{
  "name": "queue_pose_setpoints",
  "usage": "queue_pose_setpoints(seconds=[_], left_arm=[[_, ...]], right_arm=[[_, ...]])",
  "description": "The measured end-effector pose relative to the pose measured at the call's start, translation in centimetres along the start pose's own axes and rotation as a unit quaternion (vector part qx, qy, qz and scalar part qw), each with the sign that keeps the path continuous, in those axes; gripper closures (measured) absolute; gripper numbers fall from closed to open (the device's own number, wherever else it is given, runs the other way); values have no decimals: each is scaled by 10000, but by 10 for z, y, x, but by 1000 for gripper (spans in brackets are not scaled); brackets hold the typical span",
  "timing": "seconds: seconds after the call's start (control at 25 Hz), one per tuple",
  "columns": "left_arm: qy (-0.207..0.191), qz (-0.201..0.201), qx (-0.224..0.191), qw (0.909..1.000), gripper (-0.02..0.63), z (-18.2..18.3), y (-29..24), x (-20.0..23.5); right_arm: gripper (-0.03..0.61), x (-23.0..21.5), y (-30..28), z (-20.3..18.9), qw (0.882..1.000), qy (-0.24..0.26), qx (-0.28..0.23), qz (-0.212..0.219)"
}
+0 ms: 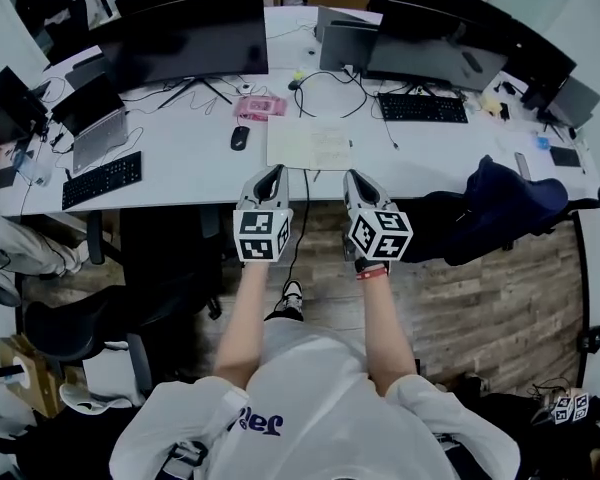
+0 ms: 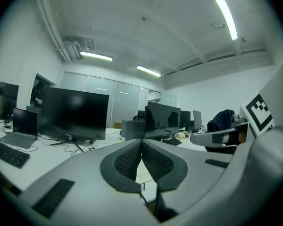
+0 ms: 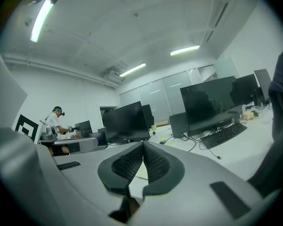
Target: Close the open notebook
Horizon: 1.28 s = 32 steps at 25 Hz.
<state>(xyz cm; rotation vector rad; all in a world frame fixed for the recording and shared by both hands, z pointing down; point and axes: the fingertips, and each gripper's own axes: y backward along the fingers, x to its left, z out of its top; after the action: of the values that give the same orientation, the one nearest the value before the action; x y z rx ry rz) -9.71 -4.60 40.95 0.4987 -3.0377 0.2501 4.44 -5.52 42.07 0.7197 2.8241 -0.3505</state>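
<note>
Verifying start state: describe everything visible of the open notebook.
The open white paper notebook lies flat on the white desk at its front edge, both pages up, faintly marked, fold down the middle. A thin black cable hangs off the desk edge below it. The left tool and right tool, both shut, point at its near edge, apparently not touching.

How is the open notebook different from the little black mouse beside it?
The notebook is white, while the mouse is black. The notebook is wide and flat, with its pages lying open, while the mouse is small and rounded. Both rest on the white desk, with the mouse just left of the notebook.
</note>
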Motion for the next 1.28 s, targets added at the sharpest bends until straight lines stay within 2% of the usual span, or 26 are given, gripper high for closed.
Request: queue_pose_setpoints(seconds=[0.68,0.84,0.96,1.28], left_arm=[[394,2,218,9990,594,-22,-93,80],[620,39,402,9973,589,-40,-106,102],[803,80,576,9951,558,-57,-113,114],[1201,295,1021,9871,523,-105,-130,134]], right_arm=[[563,-18,-120,-3,9996,-23,244,107],[565,-14,-143,-9,9994,-56,318,116],[565,-12,-153,-21,9988,-65,456,132],[563,-30,-178,-40,9968,-116,772,191]])
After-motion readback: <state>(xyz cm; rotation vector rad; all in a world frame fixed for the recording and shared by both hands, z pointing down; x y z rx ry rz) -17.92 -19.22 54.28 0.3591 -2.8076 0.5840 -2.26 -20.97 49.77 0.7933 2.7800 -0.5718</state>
